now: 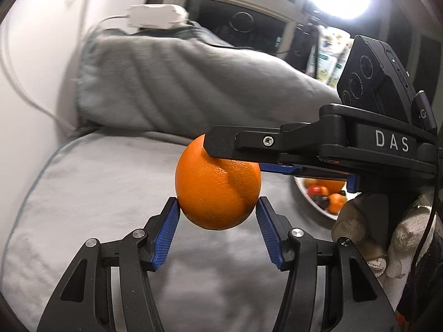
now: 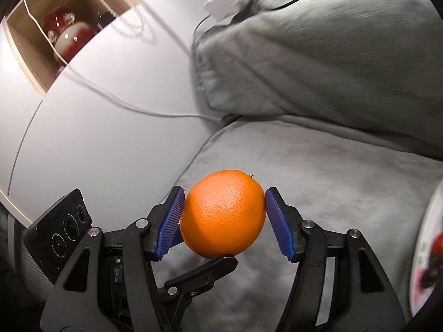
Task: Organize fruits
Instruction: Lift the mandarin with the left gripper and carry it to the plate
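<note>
Here, ribbed blue tool [image 2: 223, 215] pads grip pebbly round orange [image 2: 224, 213].

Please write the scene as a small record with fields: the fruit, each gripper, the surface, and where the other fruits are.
fruit: one orange, held in the air
left gripper: pads pressed on the orange's sides
right gripper: also clamped on the same orange
surface below: grey cushion
other fruits: in a white bowl on the right
</note>
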Tool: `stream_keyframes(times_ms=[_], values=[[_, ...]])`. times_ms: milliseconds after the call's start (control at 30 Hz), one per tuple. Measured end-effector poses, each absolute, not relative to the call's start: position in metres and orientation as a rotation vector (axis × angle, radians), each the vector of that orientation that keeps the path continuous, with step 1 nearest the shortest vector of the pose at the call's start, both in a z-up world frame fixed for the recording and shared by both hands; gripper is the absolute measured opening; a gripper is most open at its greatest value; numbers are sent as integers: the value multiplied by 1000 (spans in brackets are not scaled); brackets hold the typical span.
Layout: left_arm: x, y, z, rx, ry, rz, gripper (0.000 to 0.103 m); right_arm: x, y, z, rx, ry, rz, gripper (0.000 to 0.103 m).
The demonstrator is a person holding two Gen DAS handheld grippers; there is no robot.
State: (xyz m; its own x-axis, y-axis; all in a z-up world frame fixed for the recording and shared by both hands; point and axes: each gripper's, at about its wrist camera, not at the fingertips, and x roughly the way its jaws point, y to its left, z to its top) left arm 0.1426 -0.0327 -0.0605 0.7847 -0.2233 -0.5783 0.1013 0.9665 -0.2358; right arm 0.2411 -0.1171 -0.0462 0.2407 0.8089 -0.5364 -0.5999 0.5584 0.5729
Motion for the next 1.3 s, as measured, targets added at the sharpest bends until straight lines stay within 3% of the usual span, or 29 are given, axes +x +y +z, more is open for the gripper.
stream_keyframes(times_ms=[700,1300], values=[[189,-136,-54,-127,666,-365,56,260,-250,-38,353,850,791,64],[217,-163,-71,-107,727,-419,56,282,-292,-55,390,876,707,63]])
